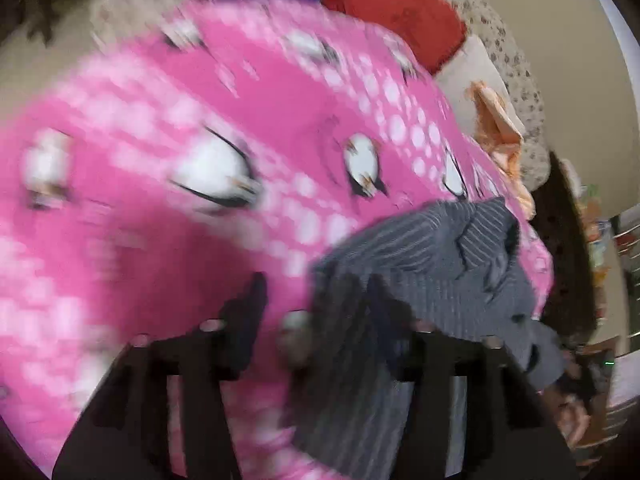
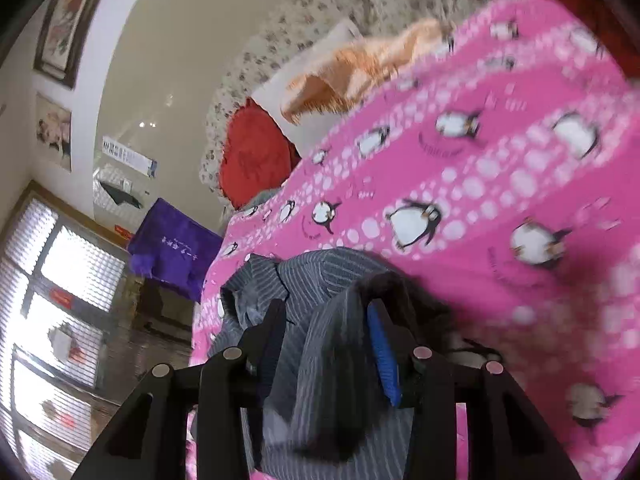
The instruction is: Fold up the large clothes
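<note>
A grey striped garment (image 1: 440, 264) (image 2: 312, 276) lies crumpled on a pink penguin-print blanket (image 1: 240, 120) (image 2: 480, 184) that covers the bed. In the left wrist view my left gripper (image 1: 316, 312) stands open at the garment's left edge. Its left finger is over the blanket, its right finger over the grey cloth, and neither pad presses on anything. In the right wrist view my right gripper (image 2: 326, 320) is open too. A bunched fold of the garment hangs loosely between its fingers, and the blue pad (image 2: 382, 356) shows uncovered. Both views are blurred.
A red cushion (image 1: 396, 12) (image 2: 256, 160), an orange fluffy cloth (image 1: 500, 132) (image 2: 360, 68) and a white pillow (image 2: 316, 56) lie at the head of the bed against floral bedding (image 2: 280, 28). A purple cloth (image 2: 176, 248) hangs beside the bed, near a bright window (image 2: 52, 280).
</note>
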Tool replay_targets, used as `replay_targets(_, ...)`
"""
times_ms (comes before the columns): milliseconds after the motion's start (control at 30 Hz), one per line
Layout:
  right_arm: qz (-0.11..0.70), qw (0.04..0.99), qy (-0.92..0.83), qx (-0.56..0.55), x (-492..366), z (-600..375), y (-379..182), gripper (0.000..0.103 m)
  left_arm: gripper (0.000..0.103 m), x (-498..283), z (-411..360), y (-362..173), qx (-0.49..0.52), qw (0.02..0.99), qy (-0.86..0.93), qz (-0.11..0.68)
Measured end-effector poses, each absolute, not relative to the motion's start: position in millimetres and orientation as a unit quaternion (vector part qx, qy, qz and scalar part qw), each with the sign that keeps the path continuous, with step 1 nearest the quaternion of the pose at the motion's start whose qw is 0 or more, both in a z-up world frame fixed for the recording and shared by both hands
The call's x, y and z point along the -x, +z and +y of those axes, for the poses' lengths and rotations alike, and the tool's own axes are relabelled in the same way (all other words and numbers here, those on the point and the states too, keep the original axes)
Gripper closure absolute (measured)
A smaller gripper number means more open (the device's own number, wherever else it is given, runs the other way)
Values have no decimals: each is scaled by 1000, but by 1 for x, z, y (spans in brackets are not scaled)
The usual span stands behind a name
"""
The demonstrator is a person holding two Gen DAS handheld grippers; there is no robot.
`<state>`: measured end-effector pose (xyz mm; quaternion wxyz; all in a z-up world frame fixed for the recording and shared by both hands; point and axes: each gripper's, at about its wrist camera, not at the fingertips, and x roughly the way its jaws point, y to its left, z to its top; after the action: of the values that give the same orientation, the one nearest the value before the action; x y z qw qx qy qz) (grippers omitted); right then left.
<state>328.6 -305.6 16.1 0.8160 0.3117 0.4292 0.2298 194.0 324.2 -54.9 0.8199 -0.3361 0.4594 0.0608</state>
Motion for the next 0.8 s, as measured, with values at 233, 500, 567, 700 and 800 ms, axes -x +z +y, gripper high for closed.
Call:
replay_targets(233, 395, 834, 377, -84, -238, -255, 48, 63, 52, -109, 245, 16, 222, 893, -67, 385)
replay_targets(500, 494, 805, 328, -10, -247, -199, -33, 64, 52, -123, 161, -41, 182, 867, -83, 457)
replay_targets(567, 503, 814, 290, 16, -257, -189, -42, 64, 52, -129, 157, -42, 178, 867, -80, 459)
replay_targets(700, 495, 816, 290, 67, -266, -168, -44, 64, 52, -123, 151, -42, 178, 864, -93, 462)
replay_targets(800, 496, 812, 295, 84, -275, -151, -43, 64, 52, -109, 149, -48, 203, 852, -111, 470)
